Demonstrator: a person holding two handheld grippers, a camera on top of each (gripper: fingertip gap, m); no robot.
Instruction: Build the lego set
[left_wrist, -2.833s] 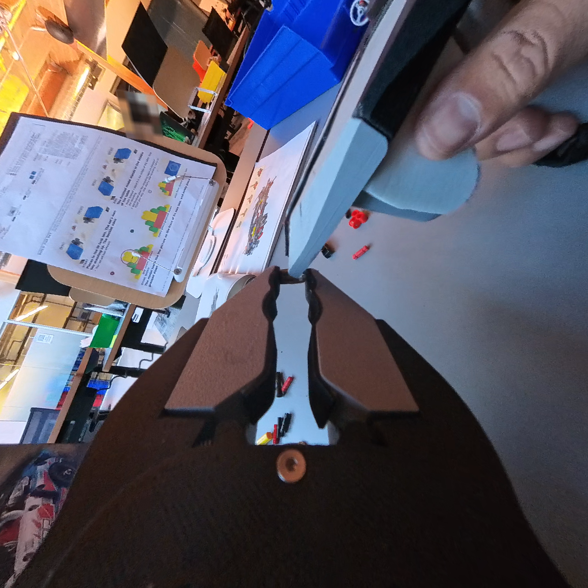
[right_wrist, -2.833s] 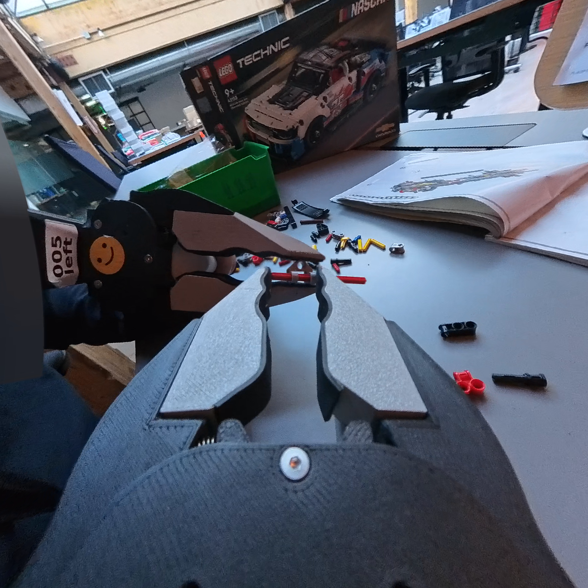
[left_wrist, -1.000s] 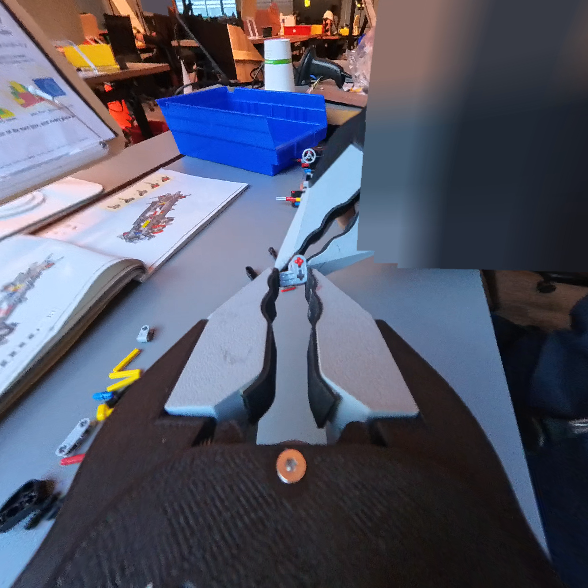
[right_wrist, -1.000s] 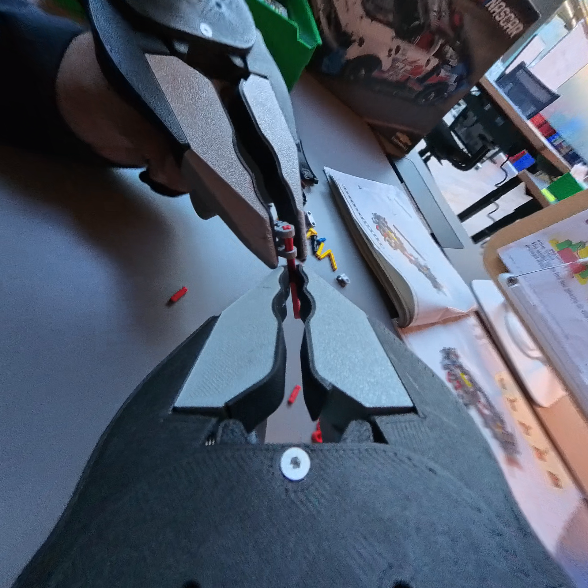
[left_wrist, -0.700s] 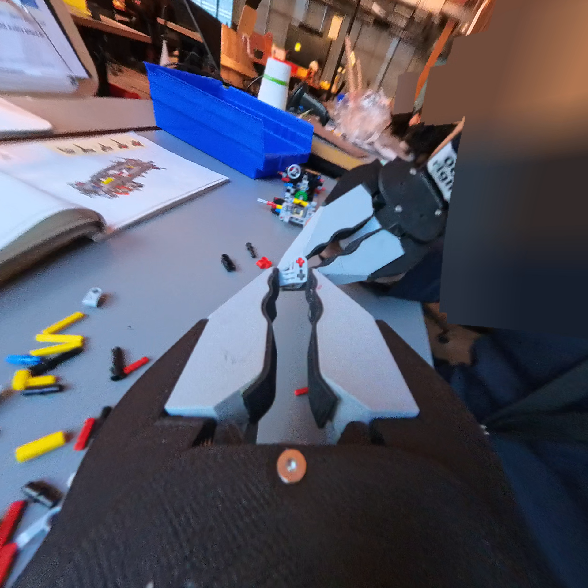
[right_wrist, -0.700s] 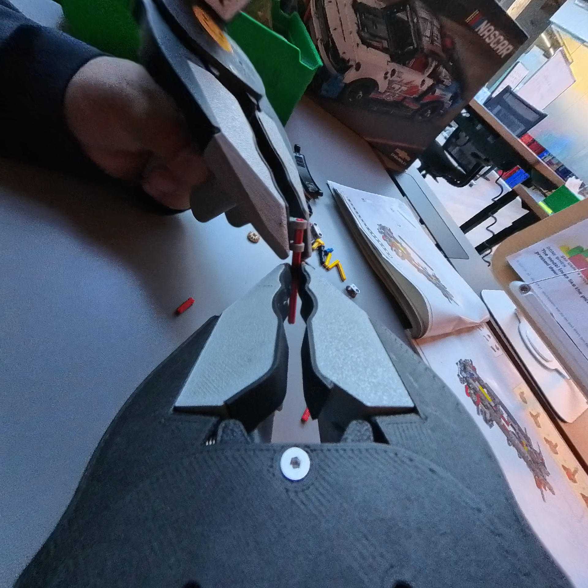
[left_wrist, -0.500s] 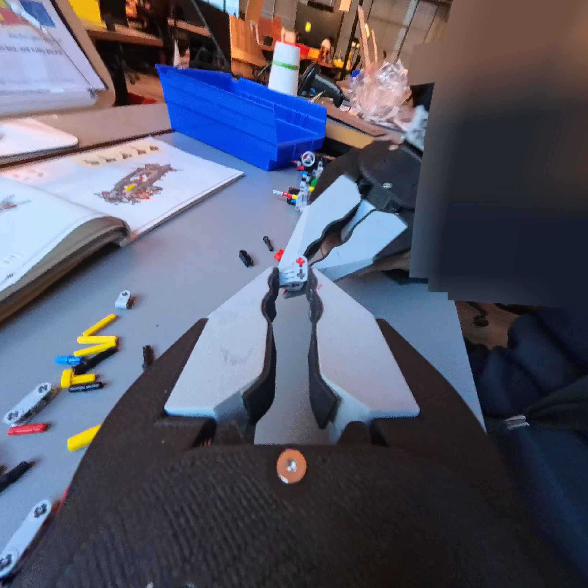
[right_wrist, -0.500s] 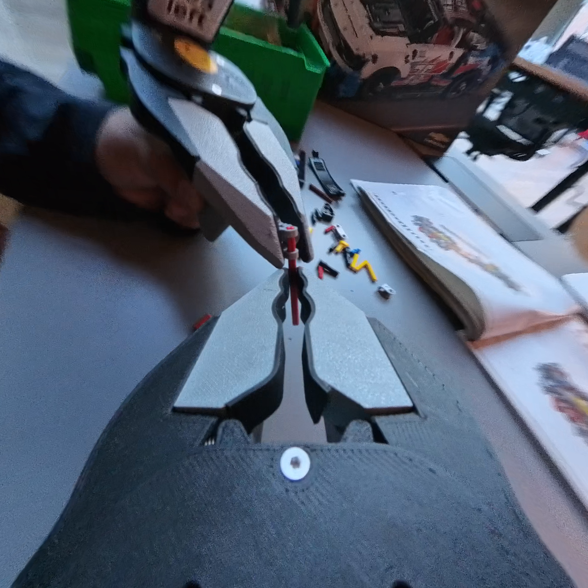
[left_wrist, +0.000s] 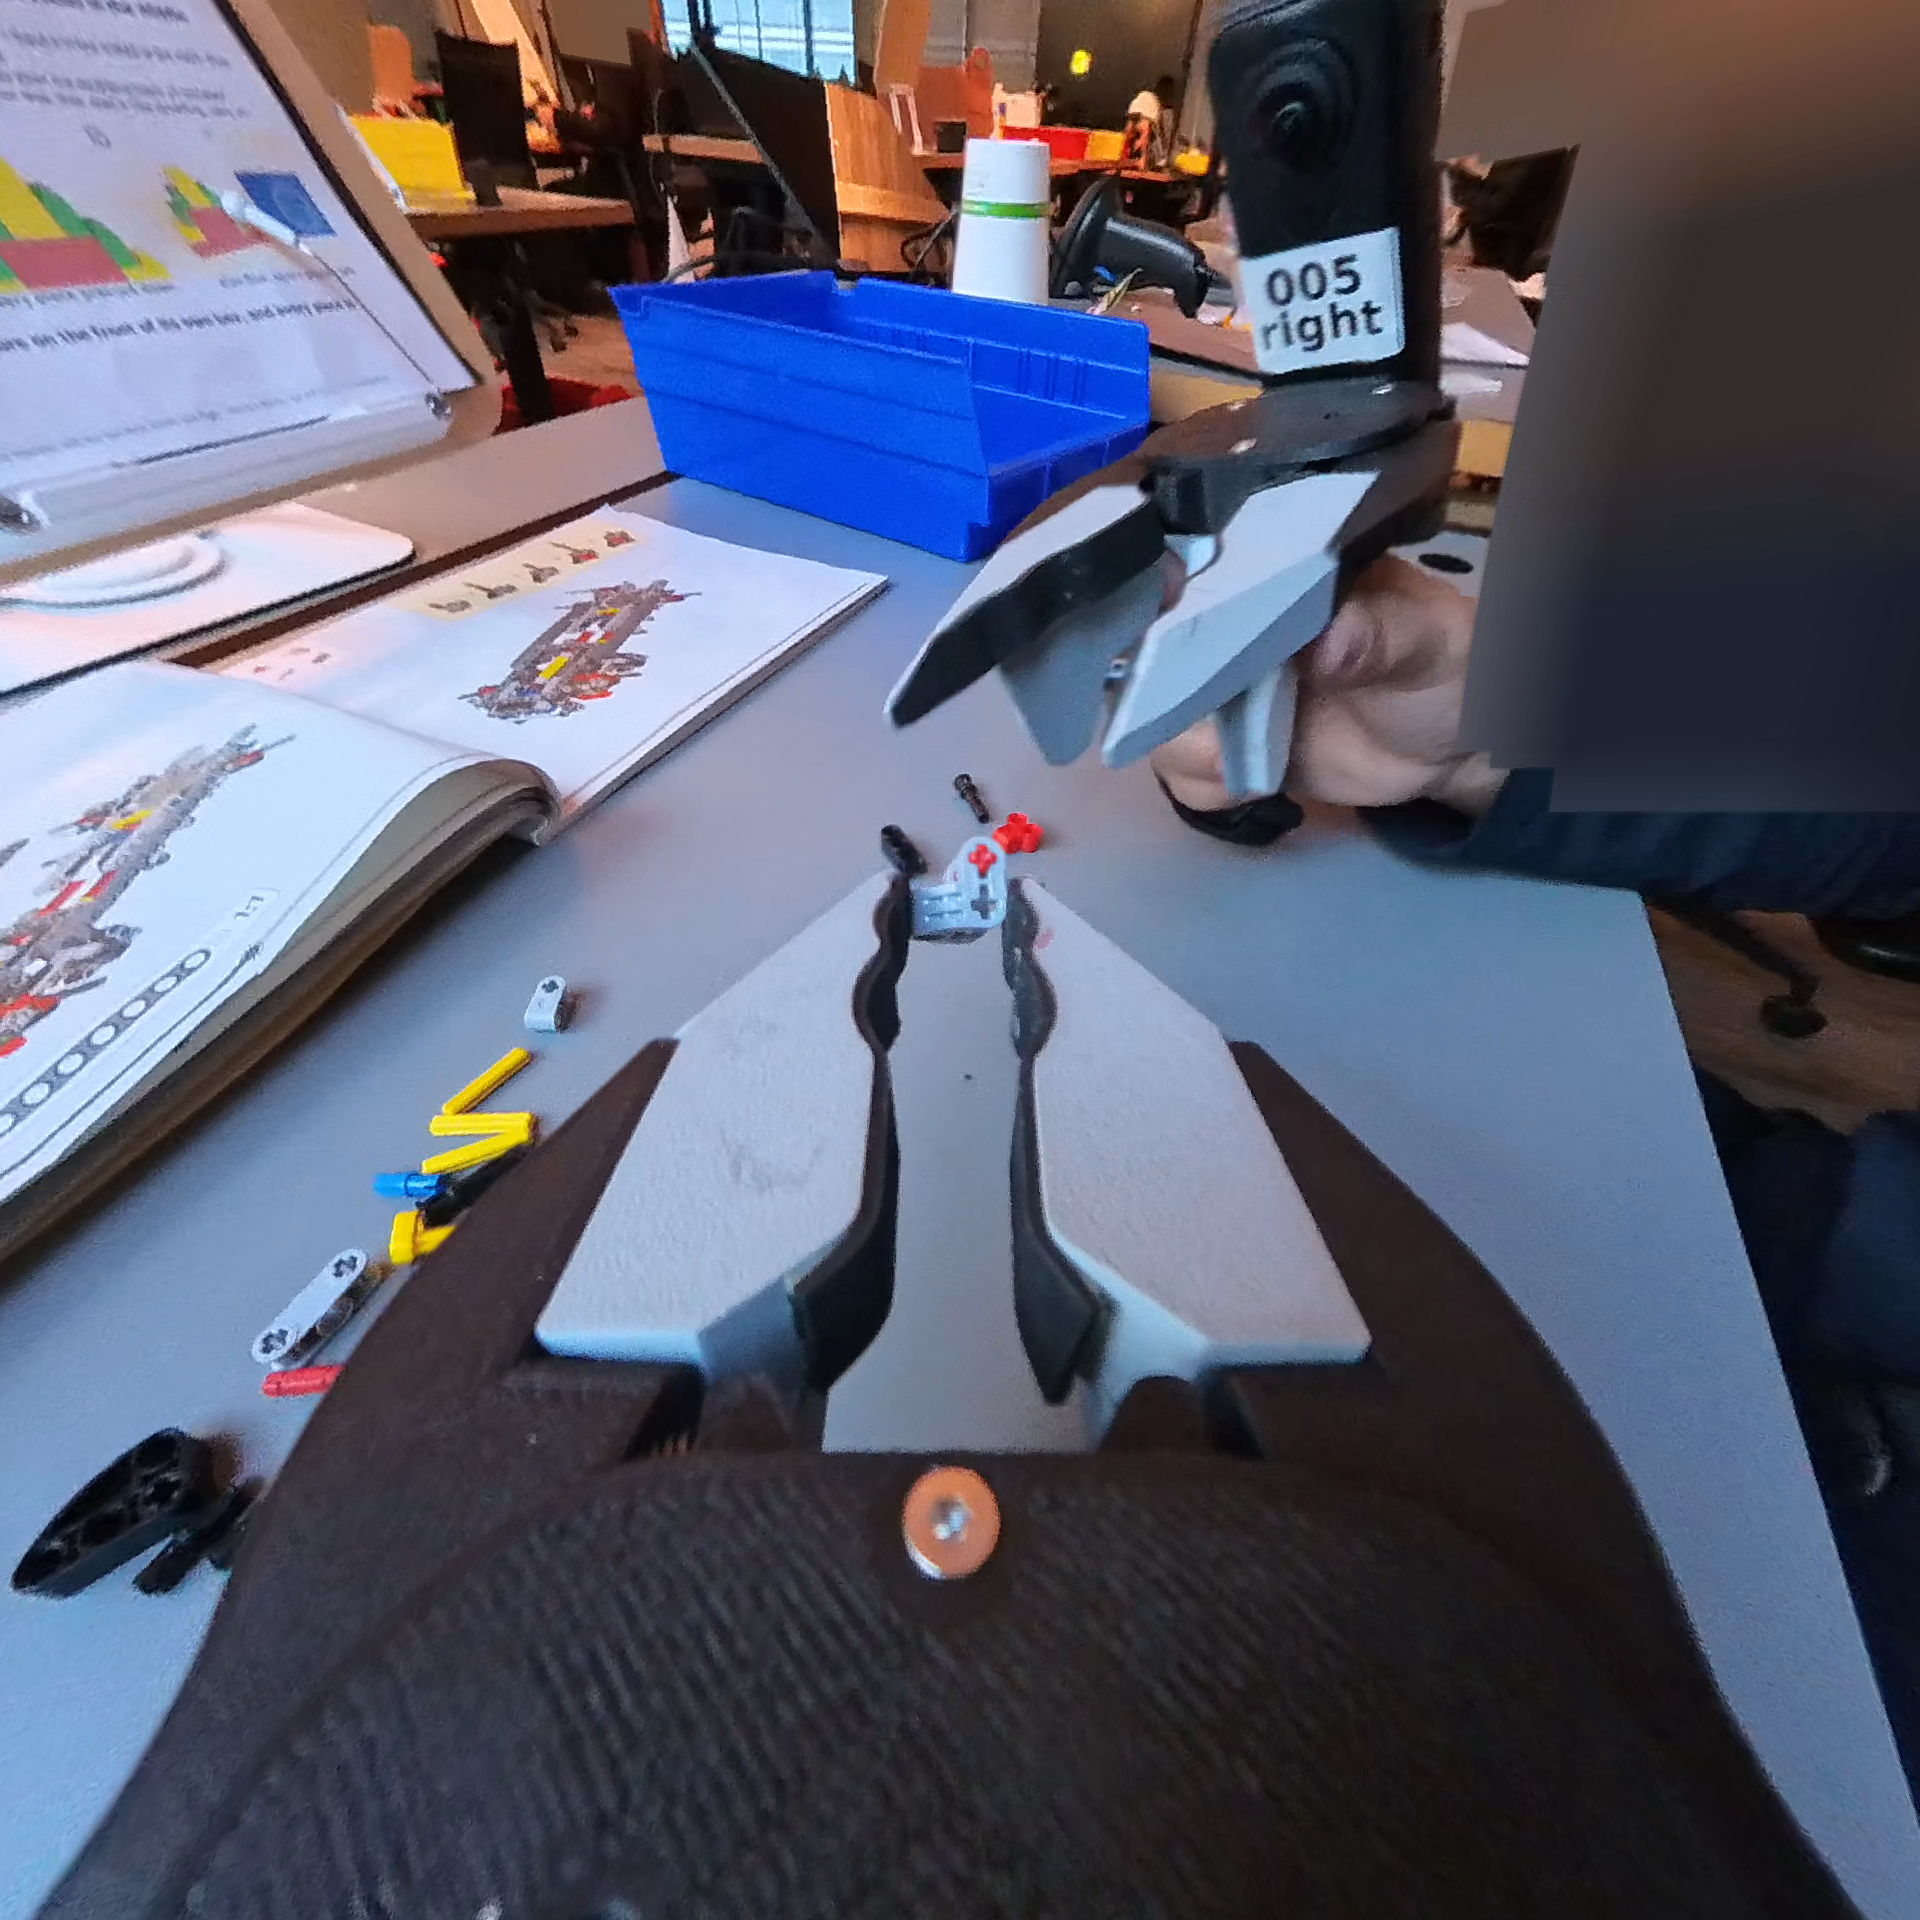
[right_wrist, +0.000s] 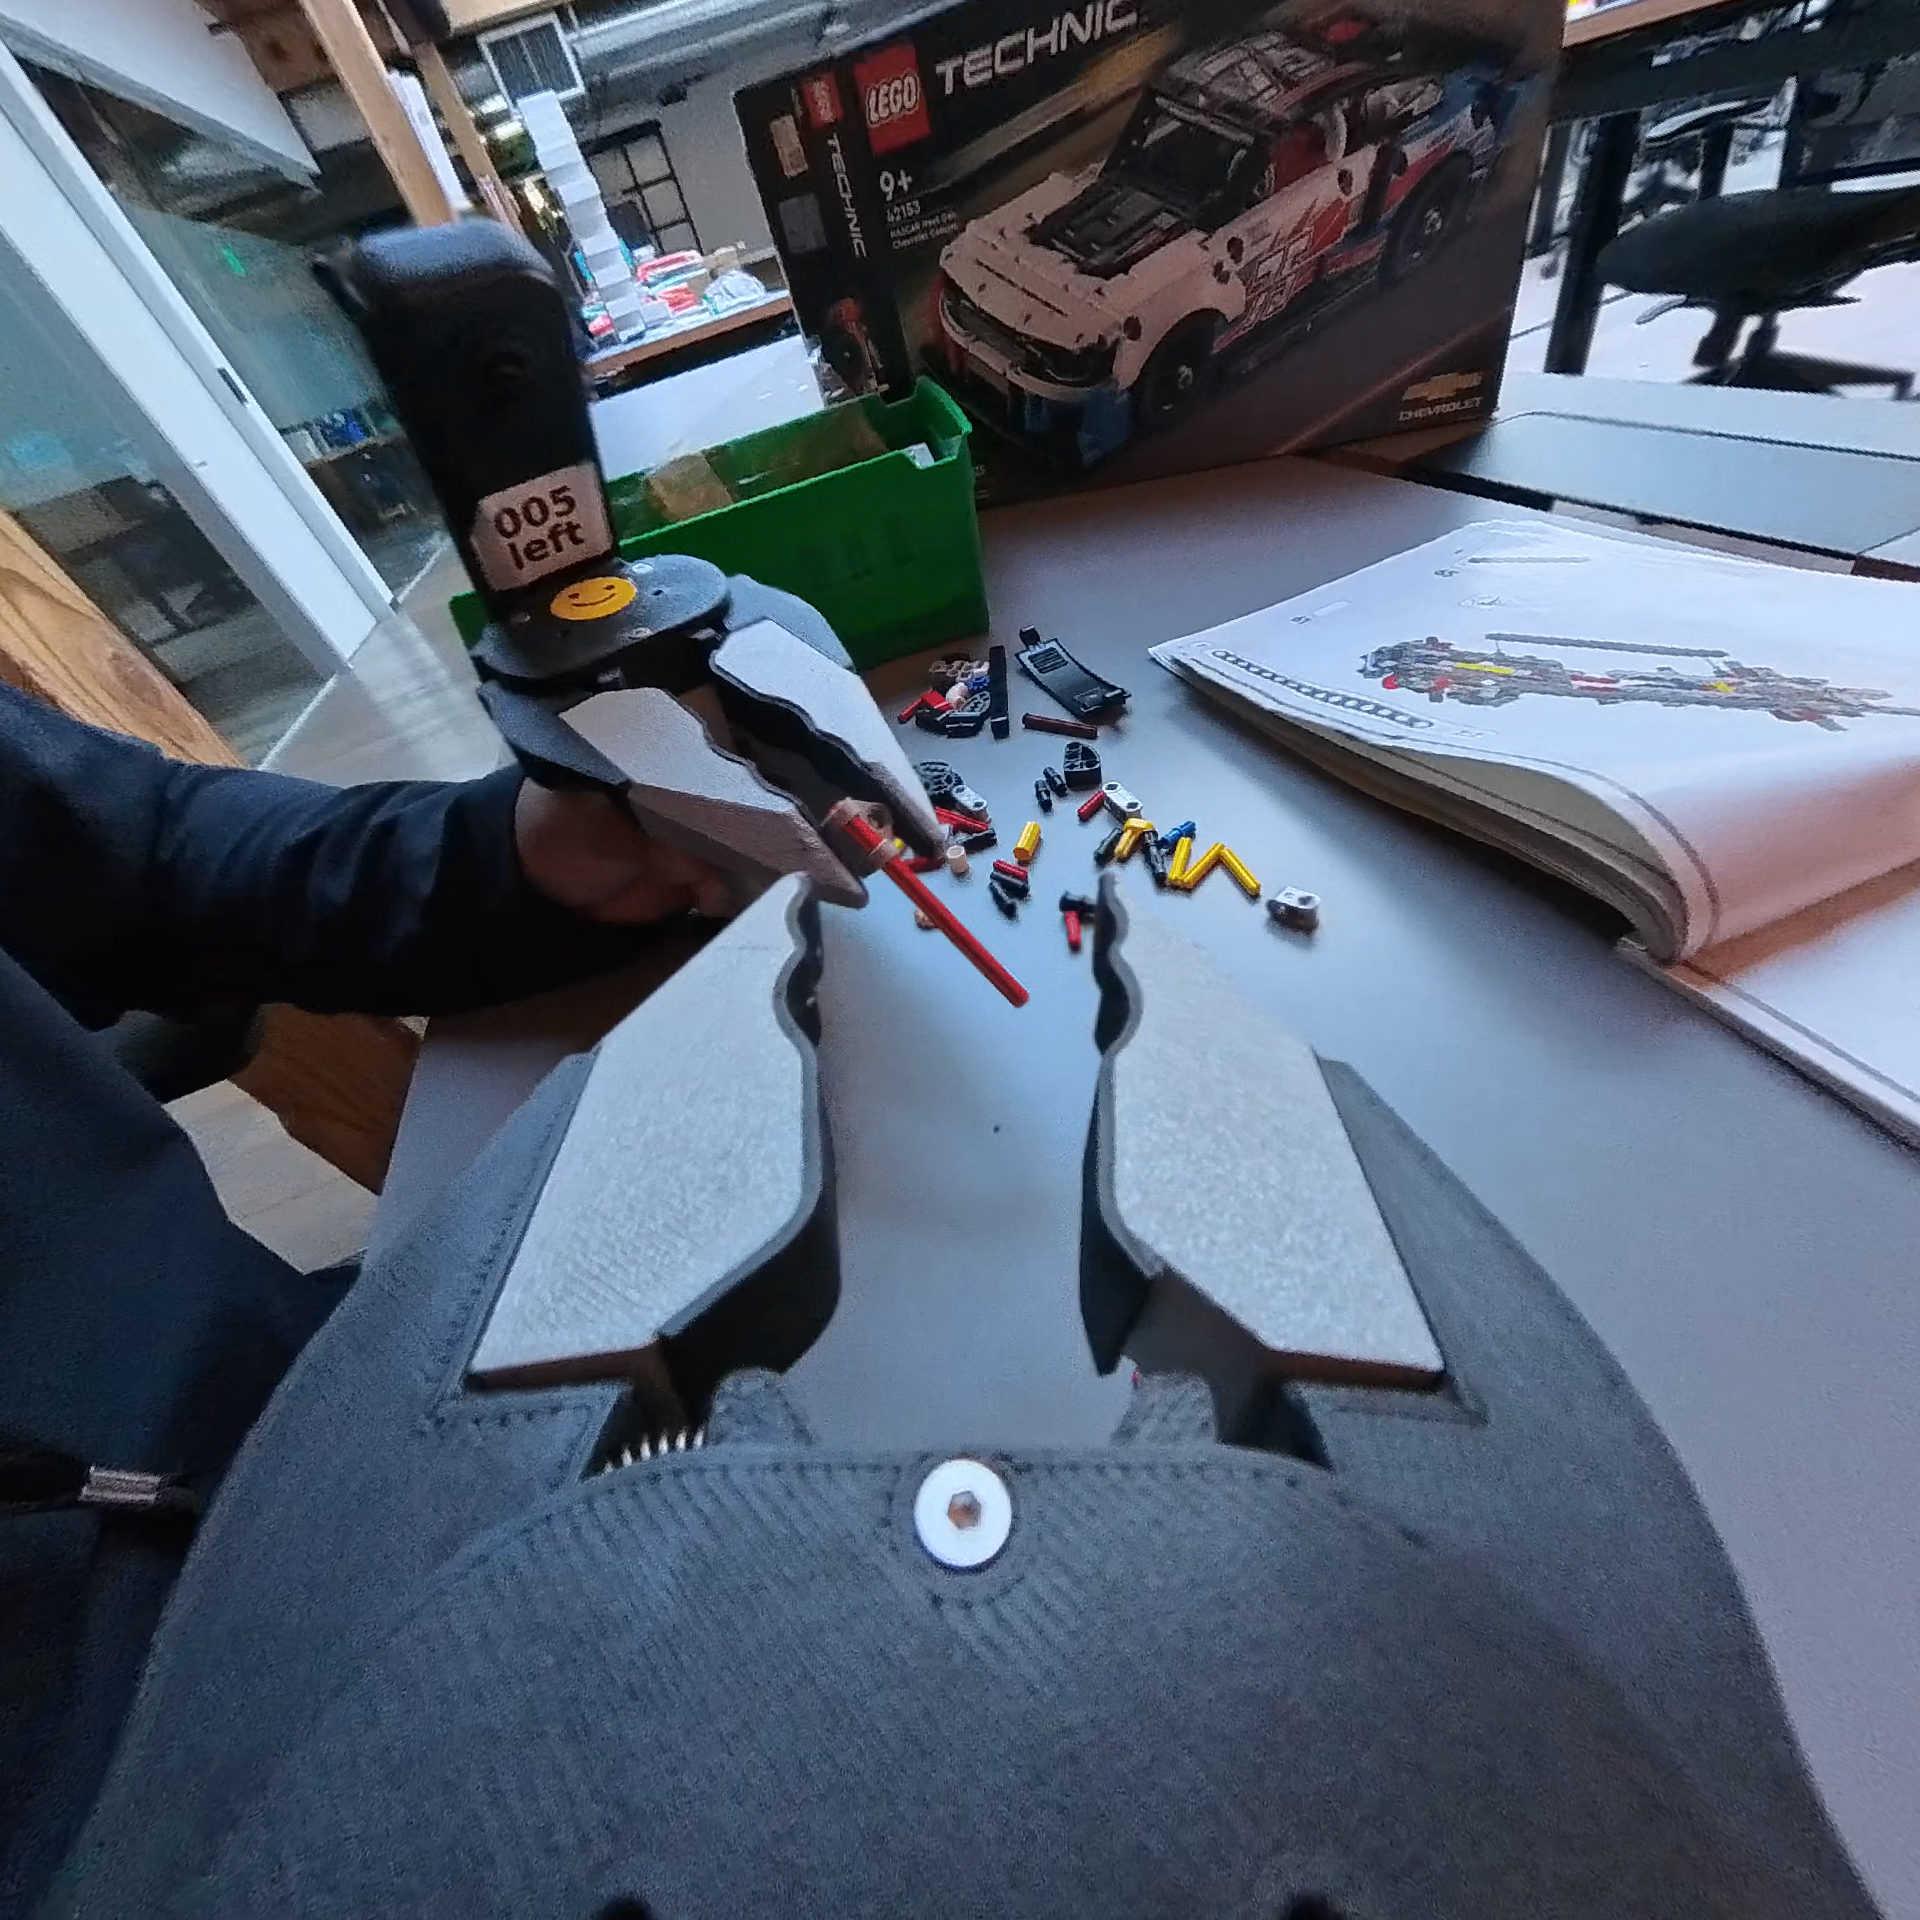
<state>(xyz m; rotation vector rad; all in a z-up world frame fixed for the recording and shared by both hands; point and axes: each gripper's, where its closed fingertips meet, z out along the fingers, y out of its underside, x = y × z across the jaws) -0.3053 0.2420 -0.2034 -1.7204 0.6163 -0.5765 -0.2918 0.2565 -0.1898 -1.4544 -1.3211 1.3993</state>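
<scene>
My left gripper (left_wrist: 958, 896) is shut on a small grey connector piece (left_wrist: 961, 896) with a red axle through it. The right wrist view shows the same gripper (right_wrist: 878, 847) holding that piece with the long red axle (right_wrist: 940, 914) sticking out of it toward my right gripper. My right gripper (right_wrist: 951, 920) is open with nothing between its pads; the axle's free end hangs between its fingertips without touching them. In the left wrist view the right gripper (left_wrist: 1049, 727) hovers open above the grey table (left_wrist: 1351, 1039).
Loose small parts (right_wrist: 1143, 831) lie scattered on the table. An open instruction book (right_wrist: 1610, 727) lies to the right, a green bin (right_wrist: 831, 540) and a car model box (right_wrist: 1143, 229) behind. A blue bin (left_wrist: 894, 395), black pins (left_wrist: 904, 847) and a red piece (left_wrist: 1016, 831) show in the left wrist view. My right tips are roughly 20 cm from the open instruction book (right_wrist: 1610, 727).
My right gripper was shut on the red axle; now it has opened and drawn back, leaving the axle seated in the grey piece held by my left gripper. Both grippers have tilted level.
</scene>
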